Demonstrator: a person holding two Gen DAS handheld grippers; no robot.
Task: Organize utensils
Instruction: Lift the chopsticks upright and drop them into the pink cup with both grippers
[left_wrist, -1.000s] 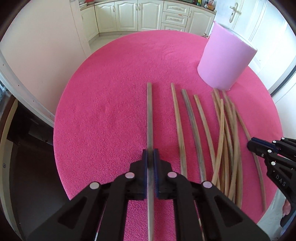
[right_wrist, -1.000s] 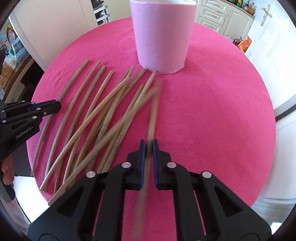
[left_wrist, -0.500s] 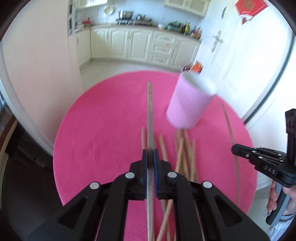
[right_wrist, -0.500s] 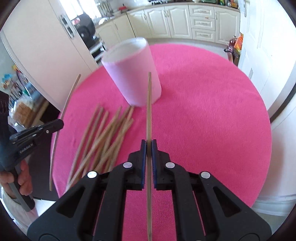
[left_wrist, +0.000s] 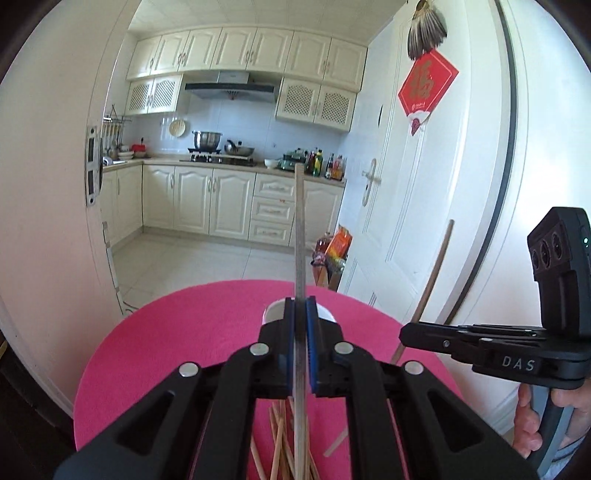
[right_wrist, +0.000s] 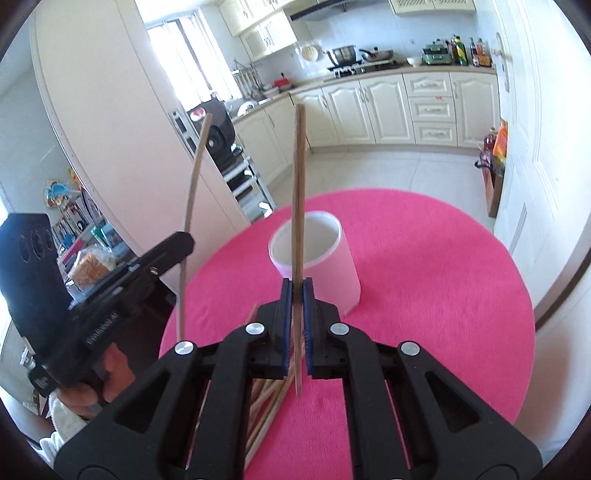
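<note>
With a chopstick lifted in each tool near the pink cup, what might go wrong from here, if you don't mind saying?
Judging from the views:
1. Each chopstick is pinched near its lower end, so the long free end could swing and miss the cup.
2. The cup is tall and light-looking; a sideways knock might tip it.
3. Left tool and right tool are close together, so the sticks could collide.

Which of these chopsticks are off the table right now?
Only two: the greyish chopstick clamped in the left gripper and the brown chopstick clamped in the right gripper. The remaining chopsticks lie loose on the pink table.
</note>
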